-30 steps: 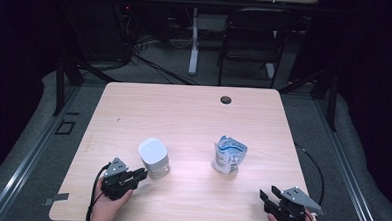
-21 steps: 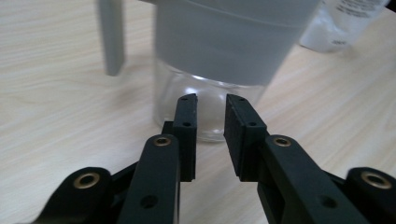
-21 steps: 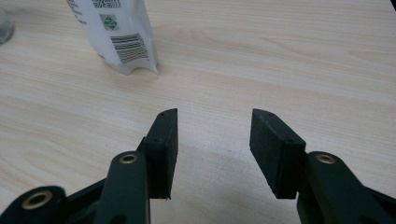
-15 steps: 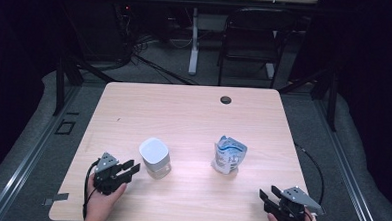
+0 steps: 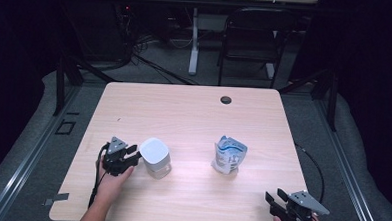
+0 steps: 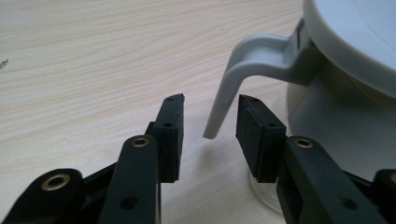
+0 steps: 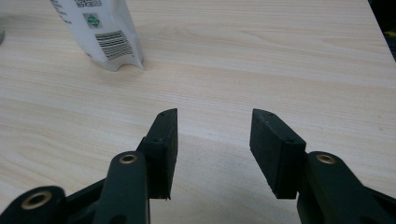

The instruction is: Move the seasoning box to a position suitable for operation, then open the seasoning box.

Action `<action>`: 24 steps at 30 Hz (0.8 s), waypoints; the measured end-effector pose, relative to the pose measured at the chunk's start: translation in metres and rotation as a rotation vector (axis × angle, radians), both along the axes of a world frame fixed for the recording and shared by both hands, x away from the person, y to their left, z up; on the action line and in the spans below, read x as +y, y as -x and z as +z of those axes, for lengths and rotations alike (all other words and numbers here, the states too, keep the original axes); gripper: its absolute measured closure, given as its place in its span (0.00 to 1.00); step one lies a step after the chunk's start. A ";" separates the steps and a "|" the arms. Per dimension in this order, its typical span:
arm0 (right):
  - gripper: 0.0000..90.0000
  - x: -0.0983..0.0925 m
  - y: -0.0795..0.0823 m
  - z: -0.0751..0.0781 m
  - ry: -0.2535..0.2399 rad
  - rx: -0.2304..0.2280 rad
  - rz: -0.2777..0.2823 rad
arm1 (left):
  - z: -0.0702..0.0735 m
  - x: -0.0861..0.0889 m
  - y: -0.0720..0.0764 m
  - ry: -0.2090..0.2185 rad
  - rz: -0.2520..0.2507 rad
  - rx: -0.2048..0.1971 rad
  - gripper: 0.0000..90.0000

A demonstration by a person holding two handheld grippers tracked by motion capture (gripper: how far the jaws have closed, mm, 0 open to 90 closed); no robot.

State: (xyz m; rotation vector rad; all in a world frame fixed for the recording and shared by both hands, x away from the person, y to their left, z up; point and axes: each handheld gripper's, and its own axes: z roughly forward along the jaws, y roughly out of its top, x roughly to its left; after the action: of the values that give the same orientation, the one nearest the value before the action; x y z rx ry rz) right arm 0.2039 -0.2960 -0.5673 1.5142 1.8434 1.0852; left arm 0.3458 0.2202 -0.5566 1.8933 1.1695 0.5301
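Jaws of my left gripper (image 6: pixel 208 123) stand parted around the thin curved grey plastic handle (image 6: pixel 243 70) of the white lidded jug (image 5: pixel 155 157). Right of it stands a crinkled white-and-blue pouch (image 5: pixel 228 156). My right gripper (image 7: pixel 214 149) gapes empty over bare pale wood tabletop (image 5: pixel 194 115), near its front-right edge.

Left gripper (image 6: pixel 208 128) jaws parted, straddling the free lower tip of a grey handle (image 6: pixel 243 70). No contact visible on either side. Handle curves up to the rim of a white lidded container (image 6: pixel 336 112) at right, standing on the light wood bench (image 6: pixel 93 60).
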 end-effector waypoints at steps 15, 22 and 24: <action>0.58 -0.011 0.009 -0.001 -0.034 0.004 -0.036 | -0.001 -0.014 -0.005 -0.083 -0.044 0.008 0.89; 0.58 -0.010 0.008 -0.001 -0.033 0.011 -0.024 | -0.002 -0.015 0.006 -0.104 -0.003 -0.003 0.92; 0.58 -0.009 0.008 -0.001 -0.033 0.011 -0.021 | -0.002 -0.015 0.007 -0.105 0.002 -0.003 0.92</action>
State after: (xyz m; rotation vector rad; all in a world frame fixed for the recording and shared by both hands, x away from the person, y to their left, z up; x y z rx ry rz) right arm 0.1957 -0.3054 -0.5682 1.5579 1.8214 1.1054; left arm 0.3386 0.2049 -0.5585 1.9796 1.1611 0.6057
